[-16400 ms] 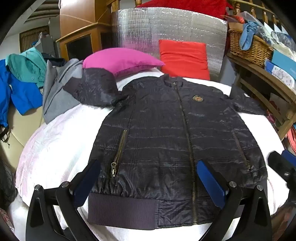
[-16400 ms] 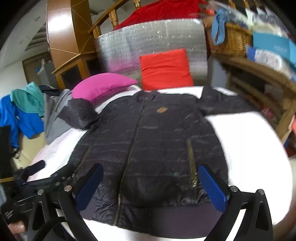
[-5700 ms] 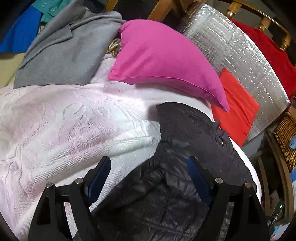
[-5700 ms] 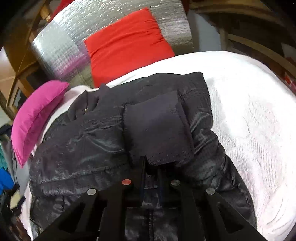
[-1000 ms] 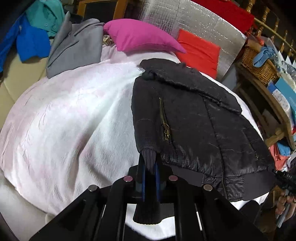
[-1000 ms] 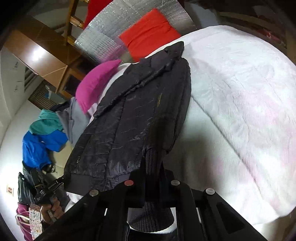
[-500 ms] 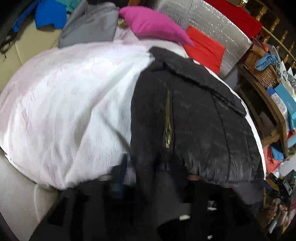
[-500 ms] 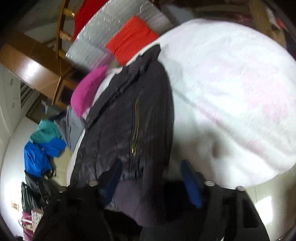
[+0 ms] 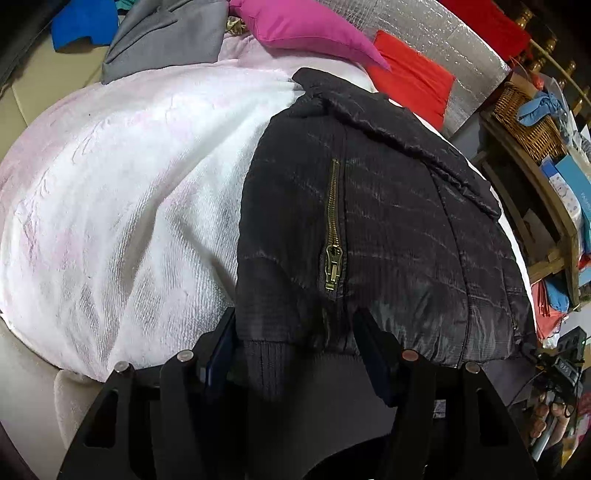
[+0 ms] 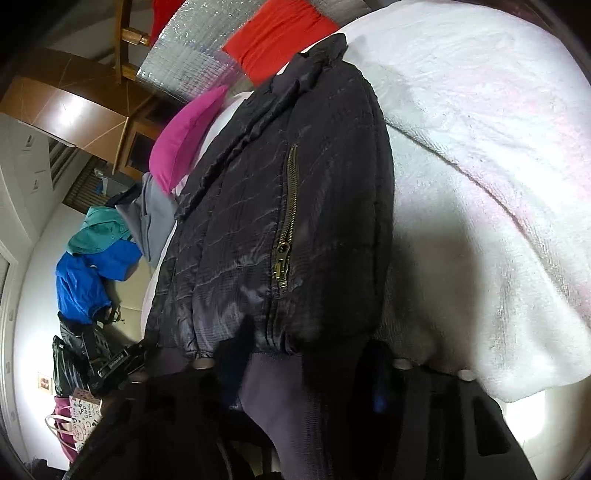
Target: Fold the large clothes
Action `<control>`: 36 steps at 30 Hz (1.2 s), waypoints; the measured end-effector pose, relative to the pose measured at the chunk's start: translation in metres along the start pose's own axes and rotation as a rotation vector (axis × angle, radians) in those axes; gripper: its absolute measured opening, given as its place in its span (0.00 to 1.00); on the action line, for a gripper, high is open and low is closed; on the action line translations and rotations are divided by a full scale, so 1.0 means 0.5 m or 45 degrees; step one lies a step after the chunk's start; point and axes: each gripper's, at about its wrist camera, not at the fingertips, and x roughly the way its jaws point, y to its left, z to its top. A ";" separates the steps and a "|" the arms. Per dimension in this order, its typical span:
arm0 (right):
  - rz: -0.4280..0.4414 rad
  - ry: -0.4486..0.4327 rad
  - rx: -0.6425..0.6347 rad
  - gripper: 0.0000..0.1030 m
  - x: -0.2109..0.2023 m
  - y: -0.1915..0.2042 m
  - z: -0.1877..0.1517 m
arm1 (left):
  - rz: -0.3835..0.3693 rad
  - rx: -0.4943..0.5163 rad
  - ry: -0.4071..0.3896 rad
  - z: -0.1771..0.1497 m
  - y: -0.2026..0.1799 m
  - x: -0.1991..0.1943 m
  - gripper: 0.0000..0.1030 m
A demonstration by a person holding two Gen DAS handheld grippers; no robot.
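Both claws have just let go: a second ago left claw (image 9: 299, 354) and right claw (image 10: 303, 365) were each pinched tight on the ribbed hem (image 9: 306, 373) at the two bottom corners; now the fingers of both stand apart, with the hem slack between them, not clamped. My read: hem tensioning/alignment step is over, sleeves are already folded in, and the body is a narrow rectangle, so the next move is likely a re-grip at the hem to fold bottom up toward the collar (image 9: 325, 90). Jacket (image 9: 388, 221) lies flat on the bed (image 9: 110, 184), collar at the far end near the pillows, hem overhanging the near edge. Shell is black quilted nylon, shiny, slippery, with horizontal stitch lines; puffy, so it will tend to spring back out of a fold. Hem is matte knit rib, stretchy, the best grip point. Brass pocket zip (image 9: 334, 229) runs lengthwise, pull toward the hem. Bed cover is white-pink terry, textured, decent friction. Beyond: pink pillow (image 9: 306, 29), red pillow (image 9: 410, 74), grey garment (image 9: 166, 37).
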 end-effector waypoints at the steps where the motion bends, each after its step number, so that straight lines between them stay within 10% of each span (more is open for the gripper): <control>1: -0.005 0.005 -0.003 0.36 -0.001 -0.003 0.000 | -0.007 -0.009 0.004 0.001 0.002 0.001 0.61; 7: 0.006 0.026 0.048 0.37 0.000 -0.020 -0.003 | 0.019 -0.016 0.035 -0.007 0.023 -0.002 0.43; 21: -0.016 0.092 0.018 0.38 0.022 -0.011 -0.002 | 0.030 -0.001 0.056 0.002 0.021 0.016 0.43; 36: -0.090 0.113 -0.063 0.15 0.017 0.029 -0.002 | 0.130 0.135 0.038 0.010 -0.024 0.008 0.21</control>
